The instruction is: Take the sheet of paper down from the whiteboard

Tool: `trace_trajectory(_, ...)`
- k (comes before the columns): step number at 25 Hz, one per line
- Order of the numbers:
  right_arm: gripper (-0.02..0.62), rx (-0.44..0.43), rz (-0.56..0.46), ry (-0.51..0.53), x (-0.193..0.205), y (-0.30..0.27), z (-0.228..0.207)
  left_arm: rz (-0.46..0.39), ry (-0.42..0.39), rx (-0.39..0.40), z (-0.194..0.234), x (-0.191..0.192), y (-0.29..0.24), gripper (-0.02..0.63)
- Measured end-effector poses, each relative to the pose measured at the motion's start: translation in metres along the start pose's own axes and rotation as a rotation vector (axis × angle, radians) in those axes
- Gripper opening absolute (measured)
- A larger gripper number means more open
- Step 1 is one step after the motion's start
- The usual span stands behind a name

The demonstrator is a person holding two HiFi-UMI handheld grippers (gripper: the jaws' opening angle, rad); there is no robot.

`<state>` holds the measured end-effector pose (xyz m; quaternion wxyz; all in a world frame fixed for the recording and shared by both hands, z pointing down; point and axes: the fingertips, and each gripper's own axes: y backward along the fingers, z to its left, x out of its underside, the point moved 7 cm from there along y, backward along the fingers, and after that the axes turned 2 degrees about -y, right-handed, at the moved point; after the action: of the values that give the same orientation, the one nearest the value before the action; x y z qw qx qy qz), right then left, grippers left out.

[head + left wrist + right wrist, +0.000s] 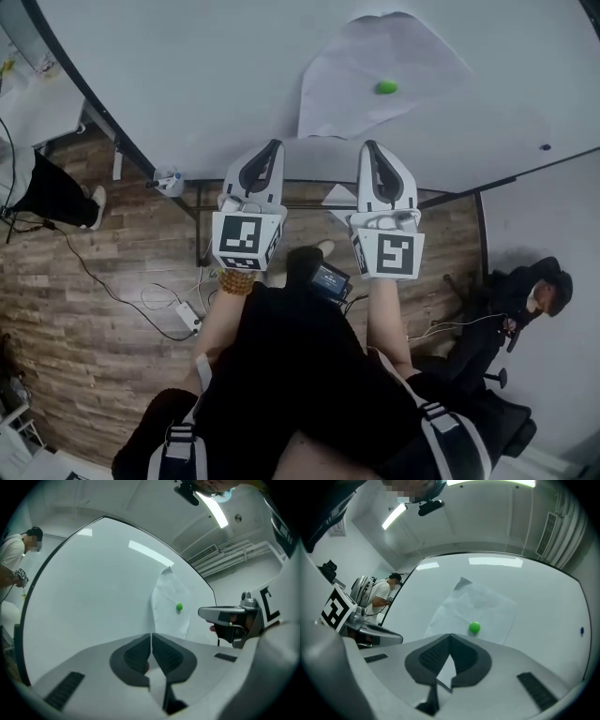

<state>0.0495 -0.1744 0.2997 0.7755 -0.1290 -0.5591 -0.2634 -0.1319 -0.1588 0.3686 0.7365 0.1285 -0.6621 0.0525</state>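
Left gripper (pixel 273 146) and right gripper (pixel 371 147): jaws closed, empty. Paper (pixel 417 58) under 1 green magnet (pixel 386 87) lies ahead; right gripper nearer.

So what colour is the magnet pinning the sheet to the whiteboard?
Green. The magnet shows best in the right gripper view.

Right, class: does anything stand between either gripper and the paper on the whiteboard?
Nothing visible does. The left gripper and right gripper, both shut, face the whiteboard with only open air ahead. A green magnet pins the paper there; it holds the paper rather than blocks the way.
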Motion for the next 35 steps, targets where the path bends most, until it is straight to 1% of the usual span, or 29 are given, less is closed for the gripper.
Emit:
trace_trajectory(4, -0.002, 0.007, 0.020, 0.004, 0.008, -0.003, -0.008, -0.033, 0.000, 0.023, -0.003, -0.003, -0.004, 0.020)
trace_trajectory(7, -0.002, 0.020, 0.012, 0.005, 0.007, -0.006, -0.016, -0.050, -0.004, 0.047, -0.003, -0.004, -0.012, 0.020)
trace_trajectory(13, -0.002, 0.020, 0.018, 0.008, 0.011, -0.010, -0.022, -0.016, 0.006, 0.084, -0.007, 0.006, -0.026, 0.021)
trace_trajectory(16, -0.002, 0.018, 0.017, 0.005, 0.012, -0.013, -0.024, -0.008, 0.004, 0.103, -0.009, 0.007, -0.031, 0.043)
trace_trajectory(21, -0.002, 0.009, 0.009, 0.010, 0.011, -0.017, -0.025, -0.004, 0.004, 0.103, -0.009, 0.010, -0.037, 0.051)
trace_trajectory(26, -0.002, 0.020, 0.013, 0.009, 0.013, -0.017, -0.032, -0.006, 0.008, 0.111, -0.014, 0.009, -0.046, 0.055)
trace_trajectory(31, -0.002, 0.029, 0.009, 0.012, 0.012, -0.015, -0.037, -0.010, 0.018, 0.096, -0.014, 0.010, -0.049, 0.055)
trace_trajectory(35, -0.002, 0.035, 0.011, 0.009, 0.014, -0.012, -0.040, -0.010, 0.026, 0.097, -0.015, 0.011, -0.050, 0.032)
